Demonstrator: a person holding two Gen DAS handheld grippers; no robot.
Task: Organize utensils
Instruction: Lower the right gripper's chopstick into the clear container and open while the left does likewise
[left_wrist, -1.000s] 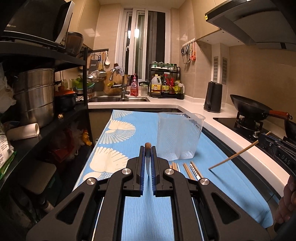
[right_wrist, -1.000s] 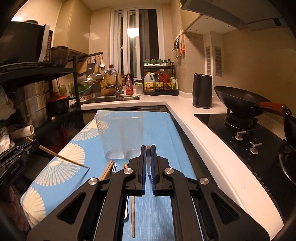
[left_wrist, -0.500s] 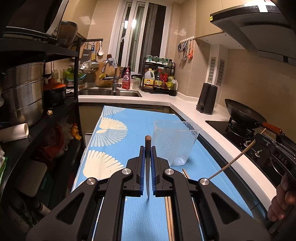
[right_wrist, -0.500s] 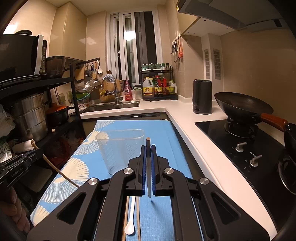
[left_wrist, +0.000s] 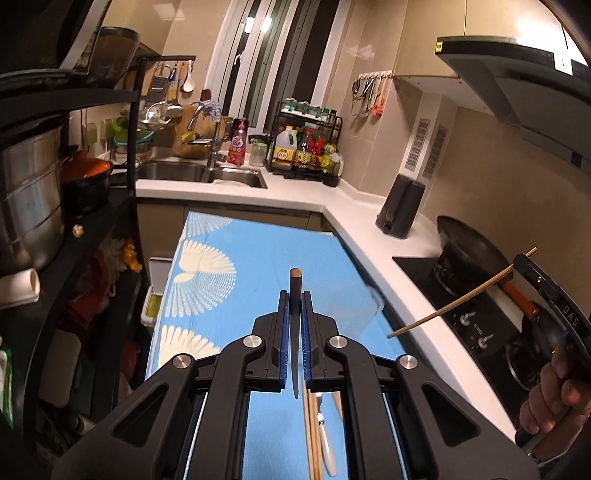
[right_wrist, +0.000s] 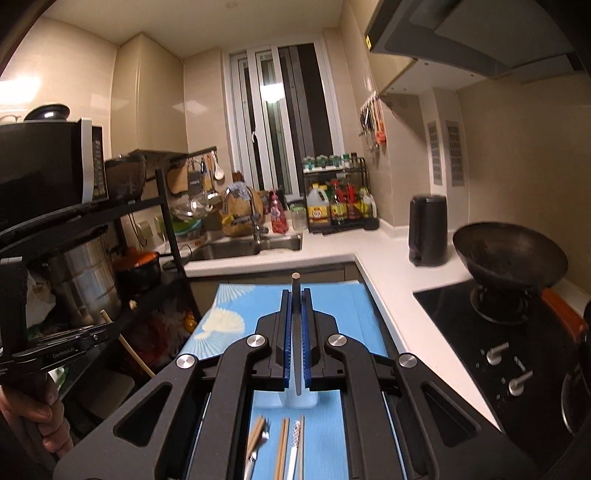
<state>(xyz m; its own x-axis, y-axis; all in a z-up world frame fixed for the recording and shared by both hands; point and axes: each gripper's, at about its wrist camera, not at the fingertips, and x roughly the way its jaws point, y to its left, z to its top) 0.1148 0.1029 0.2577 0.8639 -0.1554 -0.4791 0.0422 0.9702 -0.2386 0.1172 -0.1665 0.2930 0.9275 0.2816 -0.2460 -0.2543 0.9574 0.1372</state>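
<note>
My left gripper is shut on a wooden chopstick that runs between its blue pads, tip poking out ahead. My right gripper is shut on another chopstick, which also shows in the left wrist view at the right. Both are held high above the blue cloth. The clear plastic holder stands on the cloth below, largely hidden behind the grippers; its base shows in the right wrist view. More chopsticks, a fork and a spoon lie on the cloth.
A black shelf rack with steel pots stands at the left. A white counter with a black kettle, a hob and a wok runs along the right. The sink and a bottle rack are at the back.
Both grippers have risen and tilted with their chopsticks; the holder has dropped low in both views and is now mostly hidden behind the grippers.
</note>
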